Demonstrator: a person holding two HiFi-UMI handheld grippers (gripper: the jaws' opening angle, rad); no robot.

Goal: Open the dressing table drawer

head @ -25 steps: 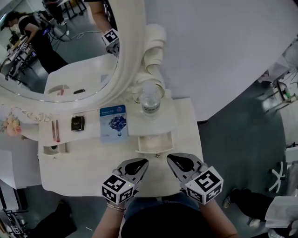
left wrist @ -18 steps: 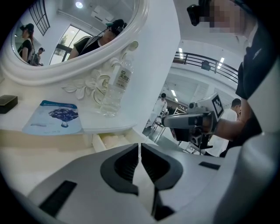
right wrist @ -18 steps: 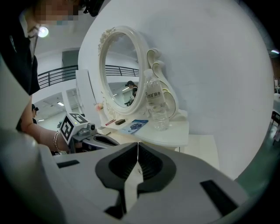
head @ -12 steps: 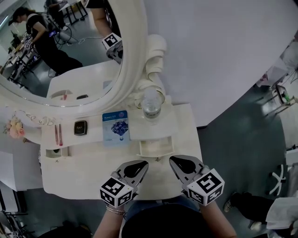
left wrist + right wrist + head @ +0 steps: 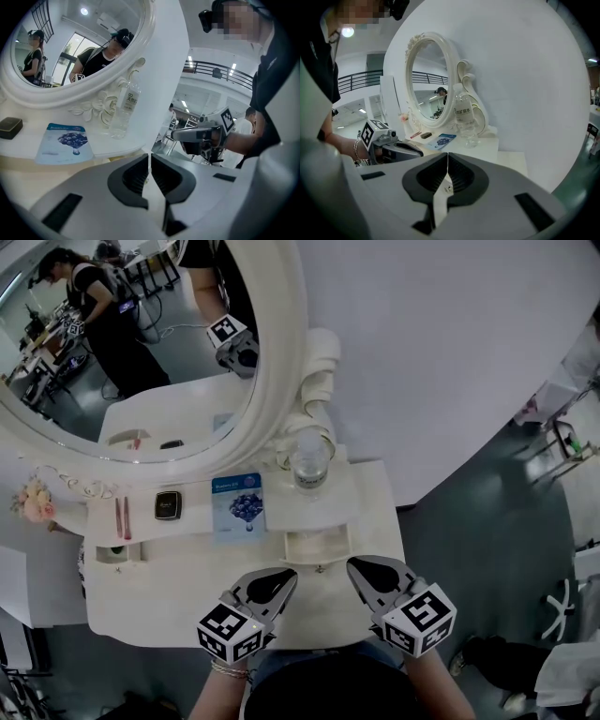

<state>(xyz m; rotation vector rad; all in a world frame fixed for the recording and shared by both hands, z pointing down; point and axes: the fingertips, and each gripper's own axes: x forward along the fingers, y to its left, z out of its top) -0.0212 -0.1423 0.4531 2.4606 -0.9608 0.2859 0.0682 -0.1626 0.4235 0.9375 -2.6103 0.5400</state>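
Drawer (image 5: 317,546) already stands pulled out; the opening looks done; left gripper (image 5: 284,577) at its seven o'clock, right gripper (image 5: 356,566) at five — both pinched together, empty; next move, I judge, is simply backing clear.

Where things sat on the dressing table

The drawer (image 5: 316,547) stuck out from the shelf onto the table (image 5: 159,601). From the drawer, the bottle (image 5: 310,465) stood at twelve o'clock, the packet (image 5: 237,507) lay at ten and the little box (image 5: 168,504) farther out. The mirror (image 5: 141,352) stood behind them. The left gripper (image 5: 286,579) was at seven, the right gripper (image 5: 356,568) at five.
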